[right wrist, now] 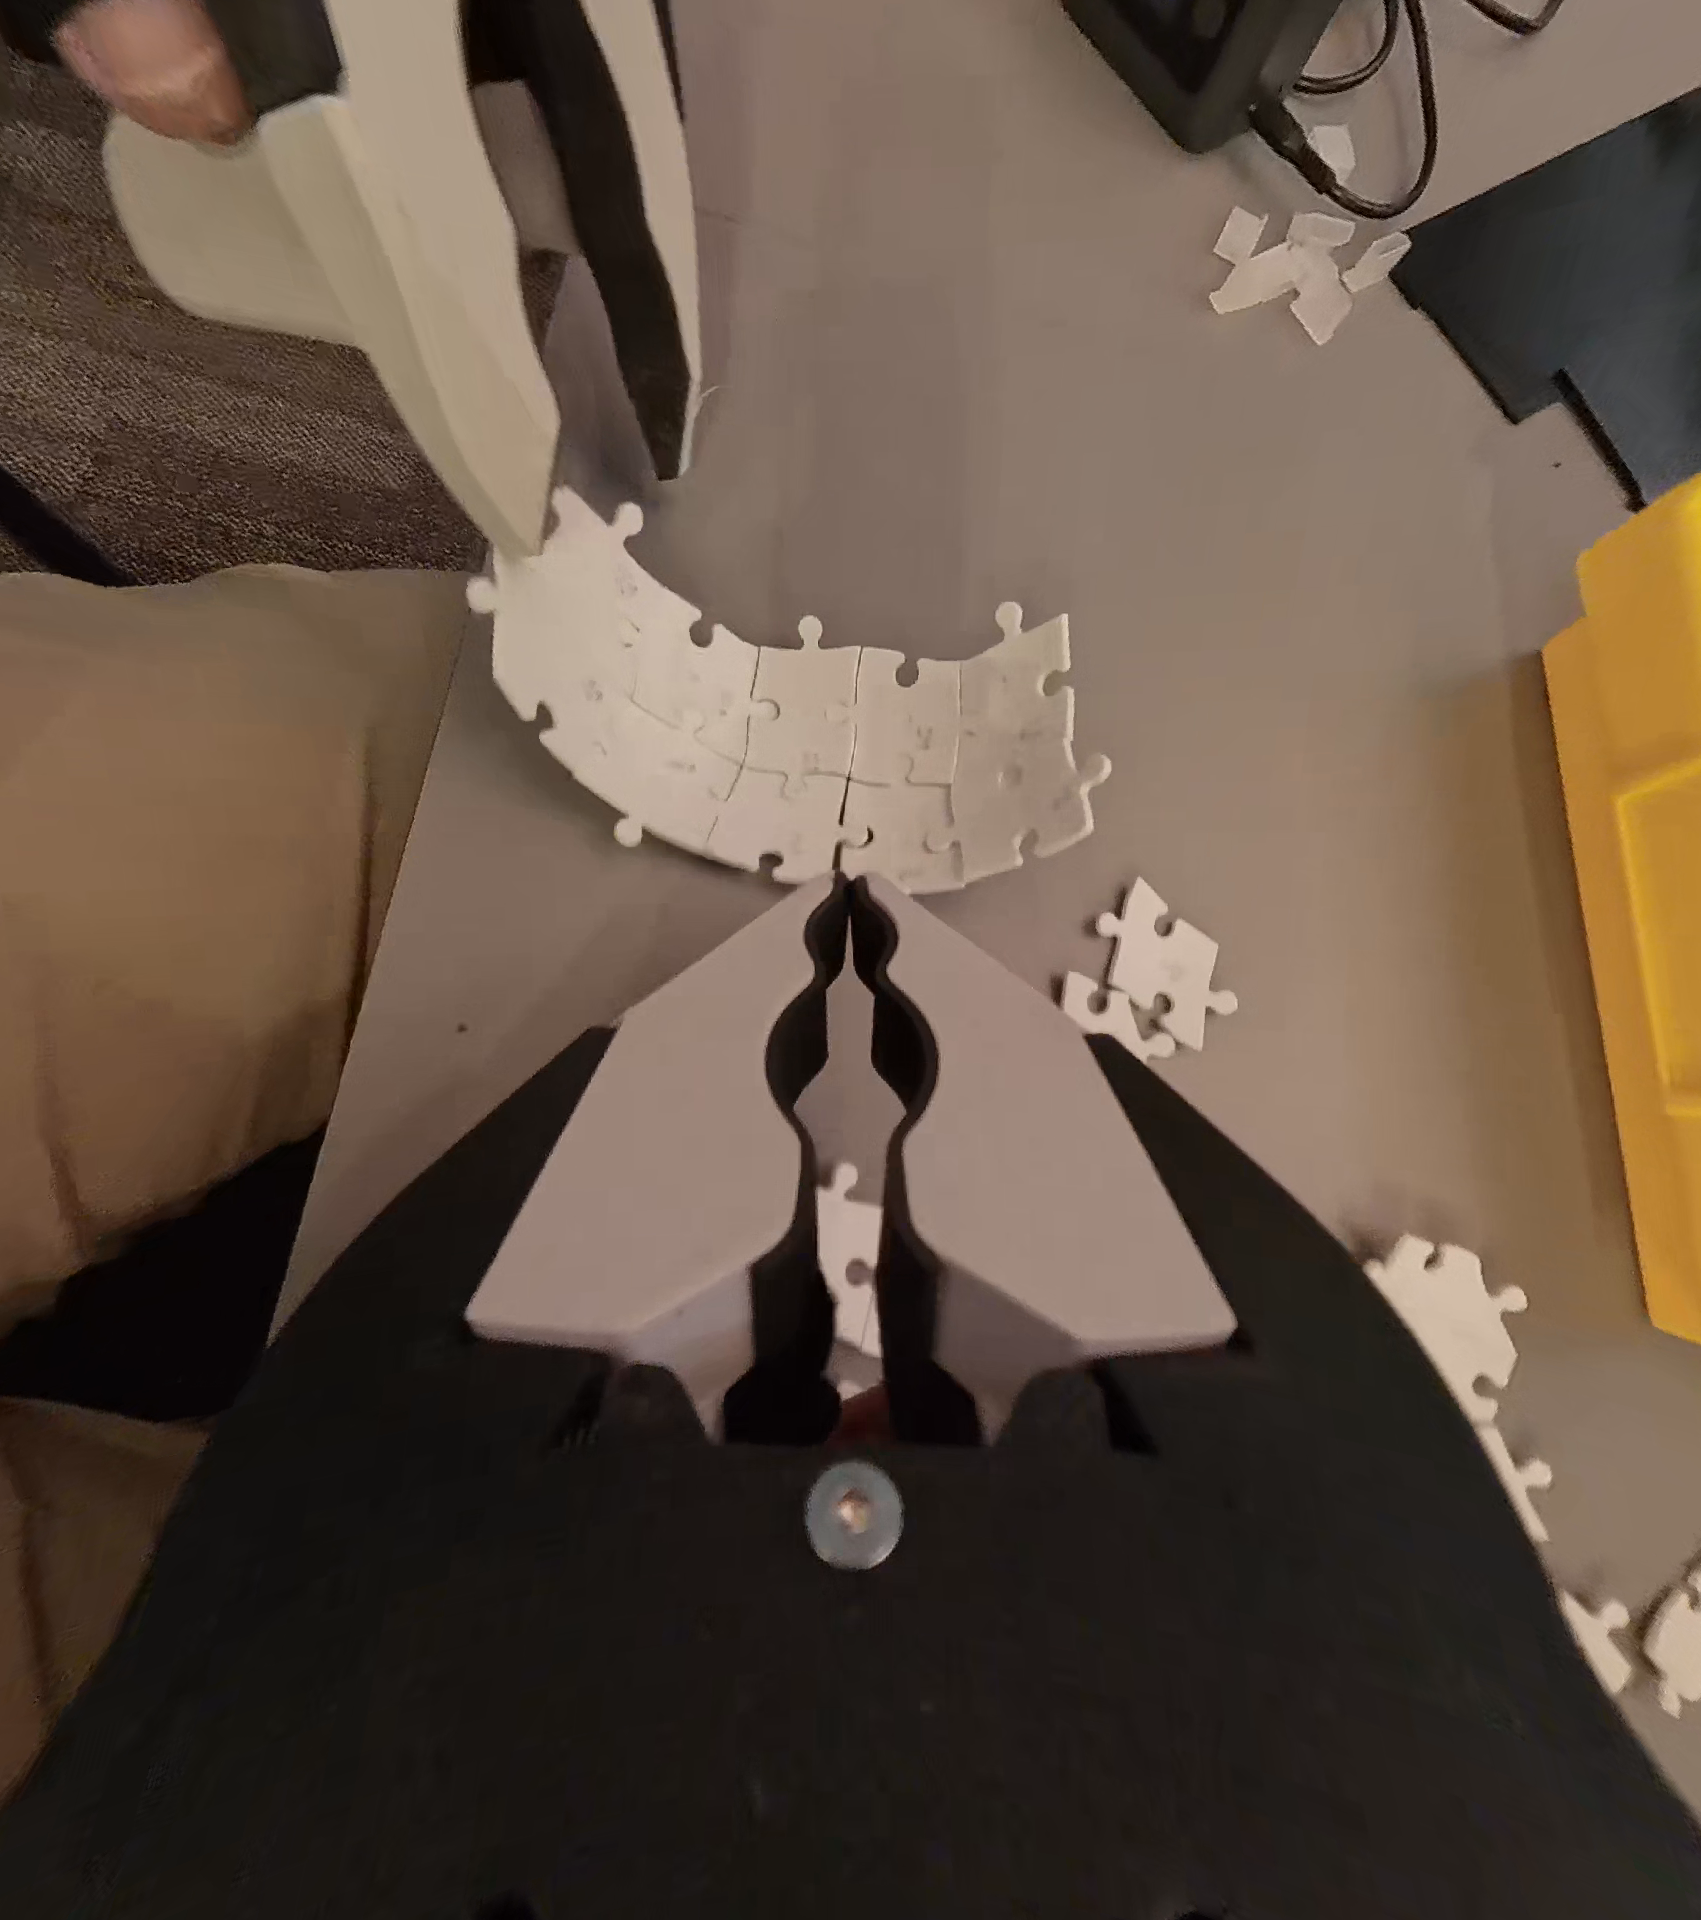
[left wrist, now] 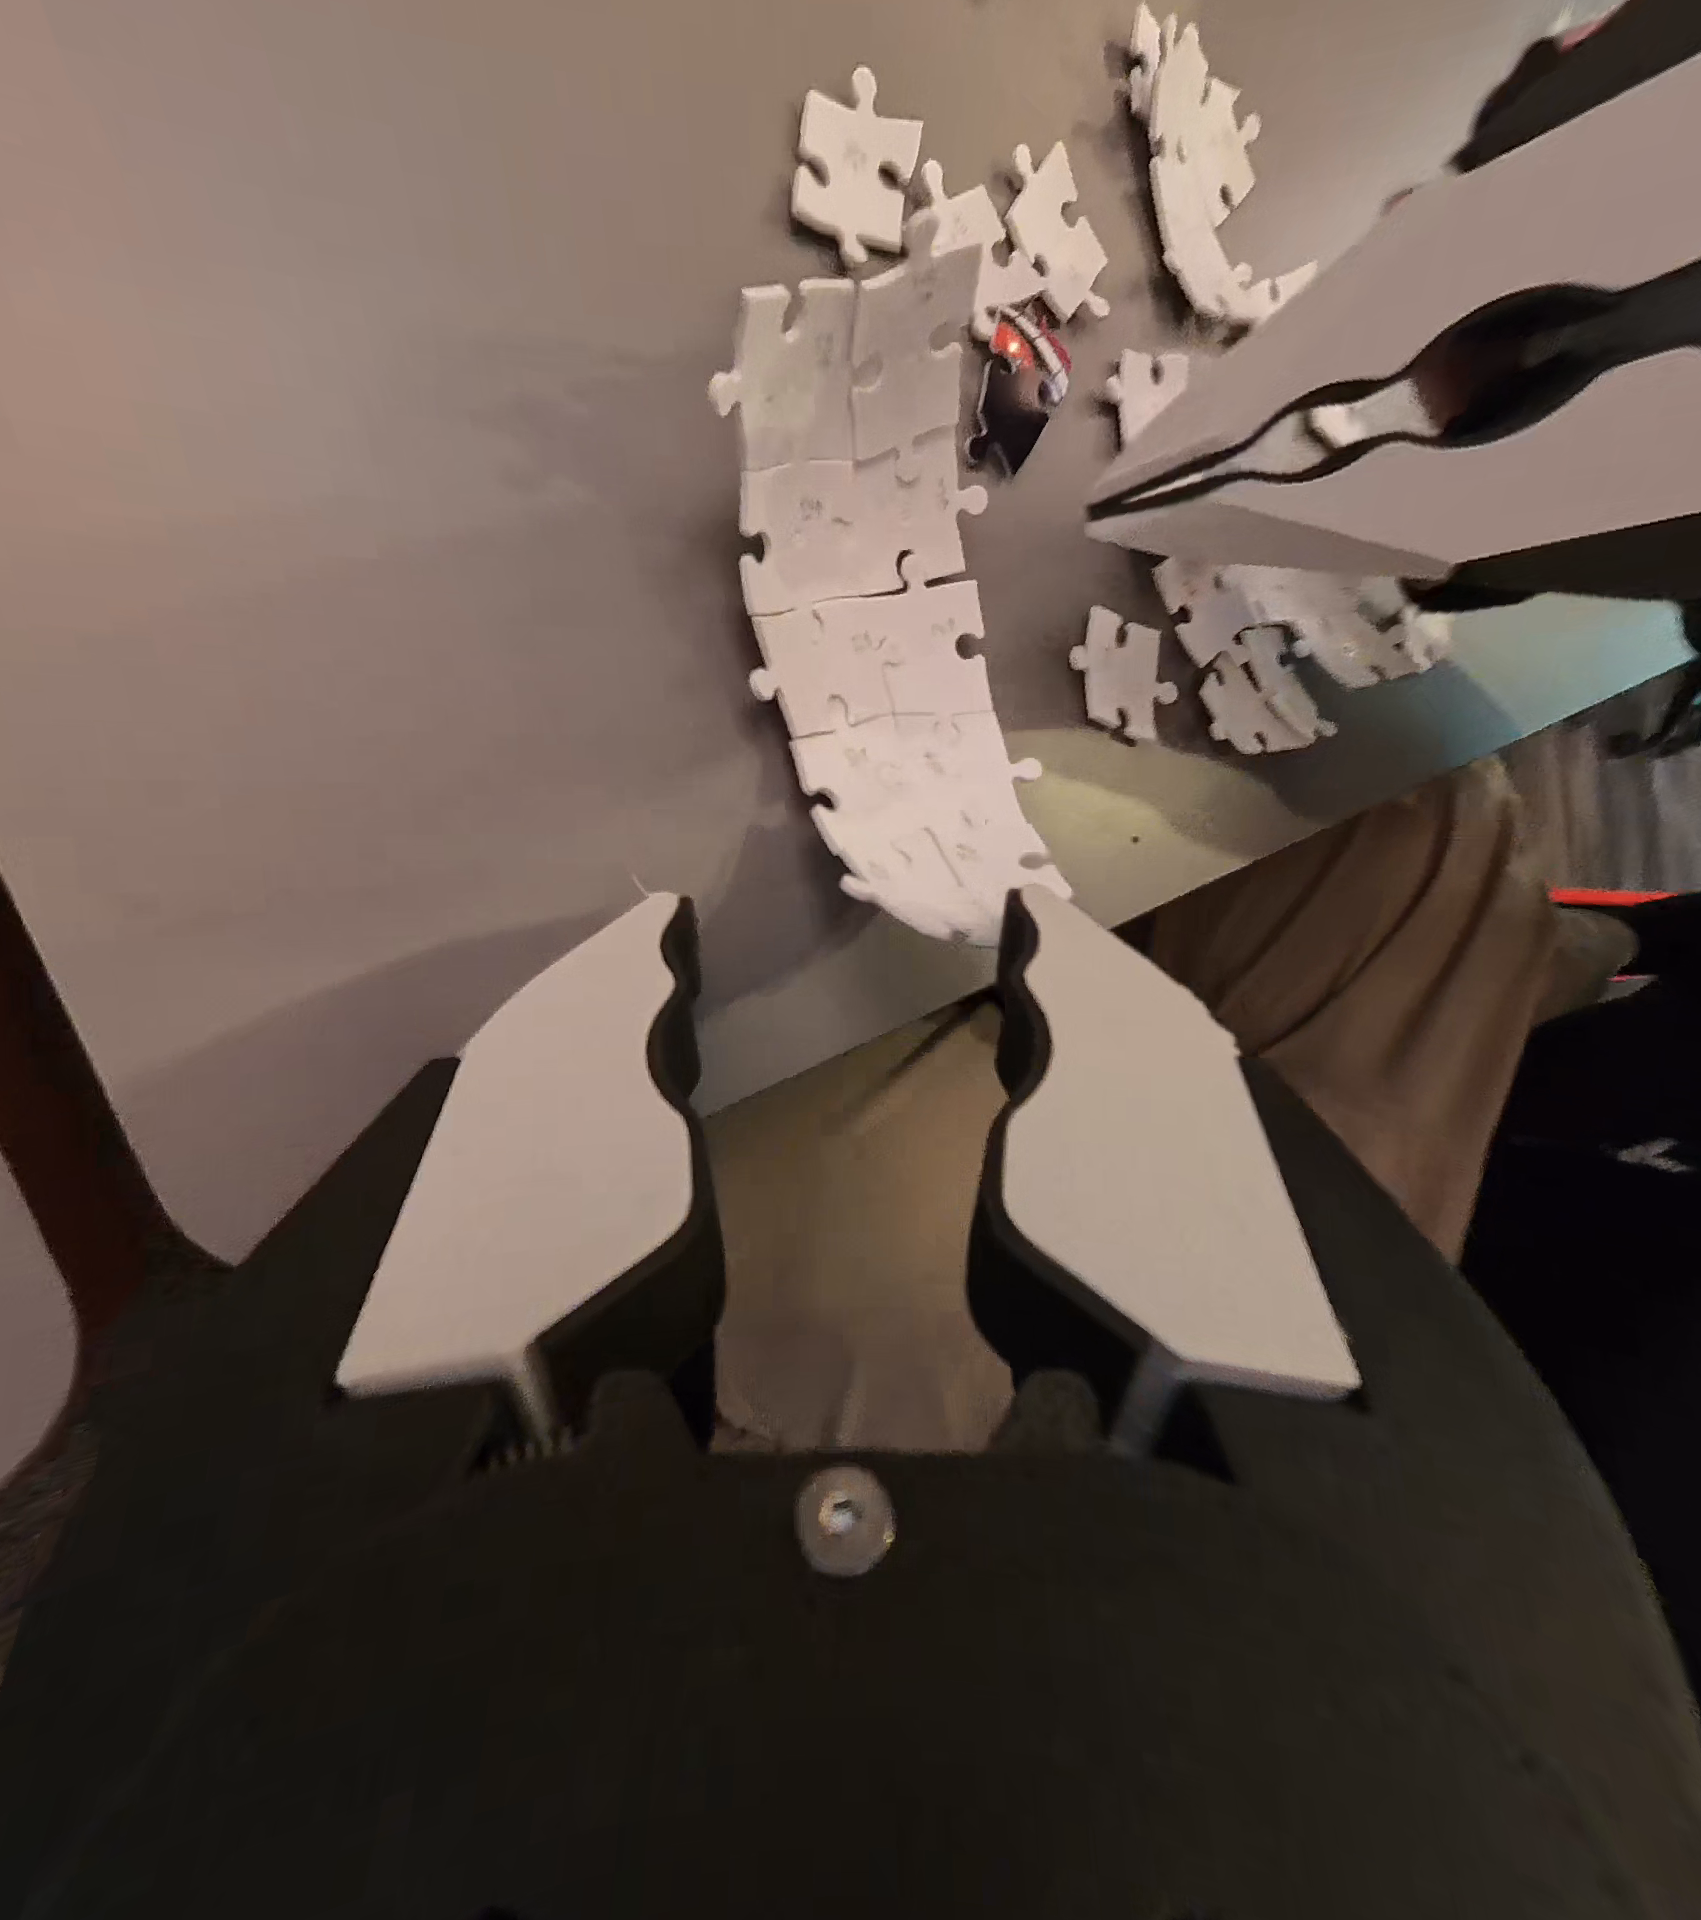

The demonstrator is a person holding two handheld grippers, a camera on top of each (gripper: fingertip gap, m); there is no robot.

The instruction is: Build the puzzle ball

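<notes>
A curved strip of joined white puzzle pieces (left wrist: 867,644) lies on the grey table (left wrist: 306,416). My left gripper (left wrist: 846,925) is open at the strip's near end, which rises beside the right fingertip (left wrist: 1033,935); nothing is pressed between the pads. My right gripper (right wrist: 848,885) is shut, and its tips stand at the strip's (right wrist: 804,738) near edge with nothing seen between them. It also shows in the left wrist view (left wrist: 1100,511), a little to the right of the strip. The left gripper shows open in the right wrist view (right wrist: 597,488) at the strip's left end.
Loose white pieces (right wrist: 1163,966) and smaller joined arcs (left wrist: 1199,177) lie scattered around. One coloured piece (left wrist: 1017,384) lies face up. A yellow bin (right wrist: 1677,935) stands at the right, with a dark pad (right wrist: 1604,291) and cables behind it. A person's tan-clad leg (right wrist: 98,883) is at the table edge. Some 9 cm of space lies between my two pairs of fingers. My right gripper is the nearer one to the coloured piece (left wrist: 1017,384): about 5 cm, against 12 cm.
</notes>
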